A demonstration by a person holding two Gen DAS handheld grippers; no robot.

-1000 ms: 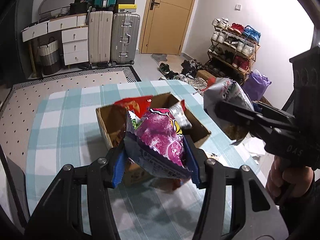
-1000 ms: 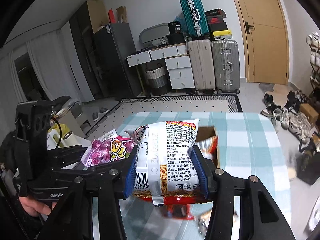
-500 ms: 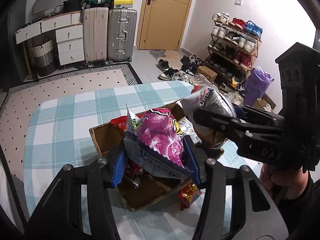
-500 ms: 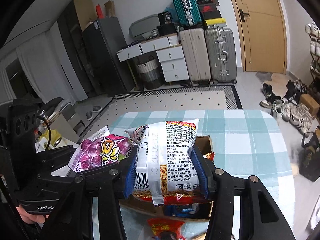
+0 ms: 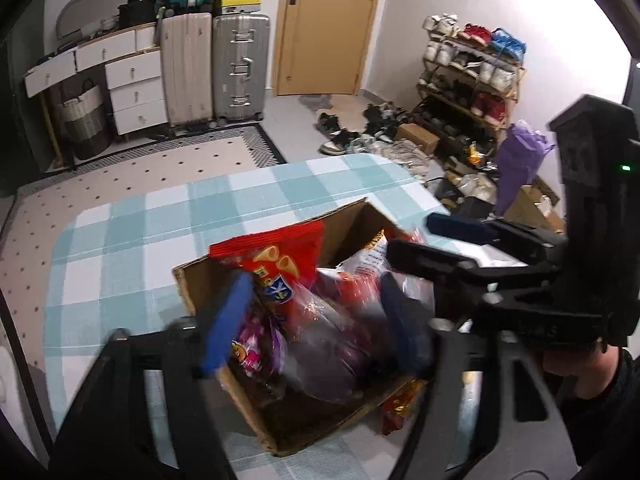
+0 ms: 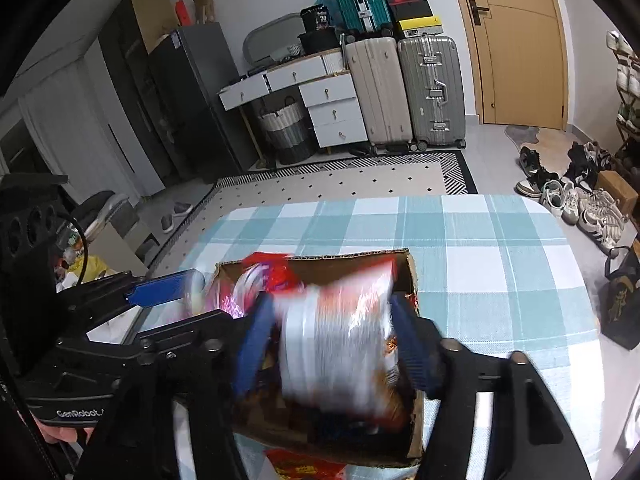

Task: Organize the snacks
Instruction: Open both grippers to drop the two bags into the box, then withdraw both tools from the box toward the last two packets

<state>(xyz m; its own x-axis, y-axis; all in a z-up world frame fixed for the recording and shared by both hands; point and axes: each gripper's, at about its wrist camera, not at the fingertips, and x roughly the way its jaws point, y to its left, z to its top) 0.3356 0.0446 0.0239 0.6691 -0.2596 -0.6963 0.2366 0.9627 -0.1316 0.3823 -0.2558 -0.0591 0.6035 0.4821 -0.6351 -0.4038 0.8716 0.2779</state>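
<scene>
An open cardboard box stands on the checked tablecloth, filled with snack bags. My left gripper is over the box, jaws wide apart, and the purple snack bag lies blurred between them inside the box. A red chip bag stands at the box's back. My right gripper is also over the box with its jaws spread; the white noodle-snack bag sits blurred between them, dropping into the box.
A red snack packet lies on the table beside the box's near side. The blue-and-white checked table extends beyond the box. Suitcases, drawers, a door and a shoe rack stand farther back.
Both grippers moved down over the box and opened. The purple bag and the white noodle bag left the jaws and went into the box.
</scene>
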